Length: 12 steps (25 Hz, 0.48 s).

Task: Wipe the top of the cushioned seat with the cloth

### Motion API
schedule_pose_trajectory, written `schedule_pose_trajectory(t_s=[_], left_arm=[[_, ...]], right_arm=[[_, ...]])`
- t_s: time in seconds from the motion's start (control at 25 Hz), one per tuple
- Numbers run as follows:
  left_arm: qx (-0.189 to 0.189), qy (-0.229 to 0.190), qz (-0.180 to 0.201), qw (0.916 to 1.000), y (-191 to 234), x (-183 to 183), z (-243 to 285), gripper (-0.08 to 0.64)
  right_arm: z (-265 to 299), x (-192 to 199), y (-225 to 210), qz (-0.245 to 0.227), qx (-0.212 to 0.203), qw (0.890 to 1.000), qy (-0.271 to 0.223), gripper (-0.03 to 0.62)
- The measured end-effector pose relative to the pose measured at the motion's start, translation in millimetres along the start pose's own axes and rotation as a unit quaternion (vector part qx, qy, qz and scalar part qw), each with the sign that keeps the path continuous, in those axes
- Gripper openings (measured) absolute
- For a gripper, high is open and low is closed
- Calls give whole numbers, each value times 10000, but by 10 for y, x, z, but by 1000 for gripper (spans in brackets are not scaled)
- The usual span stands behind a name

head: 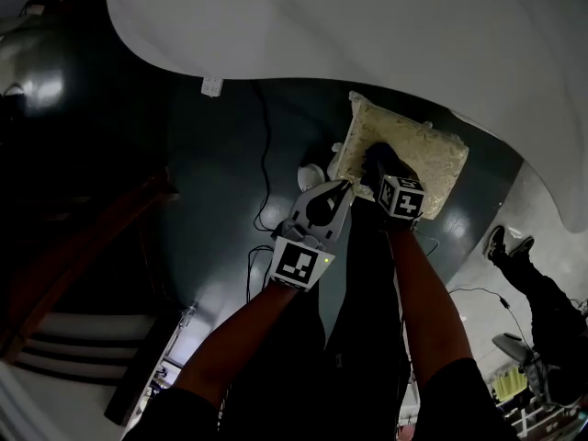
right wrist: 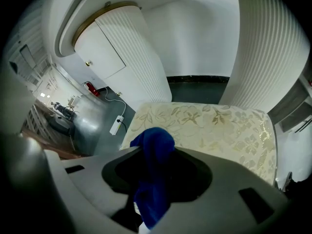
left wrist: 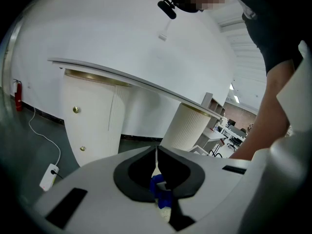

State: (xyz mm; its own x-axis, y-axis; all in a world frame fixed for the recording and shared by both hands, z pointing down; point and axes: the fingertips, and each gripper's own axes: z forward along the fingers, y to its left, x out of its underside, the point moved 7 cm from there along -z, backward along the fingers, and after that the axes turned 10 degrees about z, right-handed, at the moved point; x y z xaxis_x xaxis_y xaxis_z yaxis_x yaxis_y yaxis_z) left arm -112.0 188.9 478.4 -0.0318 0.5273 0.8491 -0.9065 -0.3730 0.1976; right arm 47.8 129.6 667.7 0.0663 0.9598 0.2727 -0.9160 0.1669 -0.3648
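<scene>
Right tool [right wrist: 157, 150] gripping the cloth [right wrist: 152, 172] over the cushioned seat [right wrist: 214, 123]

Two bare forearms [head: 243, 333] are reaching up from the lower edge of the head view. Near the frame's centre the left tool [head: 341, 190] is pointing at the seat's left edge, its jaws pressing together along a thin line with nothing between the tips. To its right, the right tool's jaws are clamping the blue cloth, a fold of it bulging up past them over the seat's near edge. The seat, cream with a leaf pattern, is sitting right of centre on the dark floor [head: 216, 209]. A cable [head: 265, 154] and a white power strip [right wrist: 116, 126] are lying to its left. A white ribbed pillar [right wrist: 265, 57] is rising behind it, and a white table [head: 367, 26] is spanning the top of the frame.
</scene>
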Motion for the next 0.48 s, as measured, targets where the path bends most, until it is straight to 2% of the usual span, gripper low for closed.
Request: schedule_pose_trajectory(t_s=[0.24,0.48], left_arm=[[166,-29,98,9998,-193,-45,146,23],[375,148,397,9984,-324,-136,262,23]], right_arm=[[-77,27,-210,56,44,10000,-50,160],[-187,0,-376,15,20,10000,-95,160]])
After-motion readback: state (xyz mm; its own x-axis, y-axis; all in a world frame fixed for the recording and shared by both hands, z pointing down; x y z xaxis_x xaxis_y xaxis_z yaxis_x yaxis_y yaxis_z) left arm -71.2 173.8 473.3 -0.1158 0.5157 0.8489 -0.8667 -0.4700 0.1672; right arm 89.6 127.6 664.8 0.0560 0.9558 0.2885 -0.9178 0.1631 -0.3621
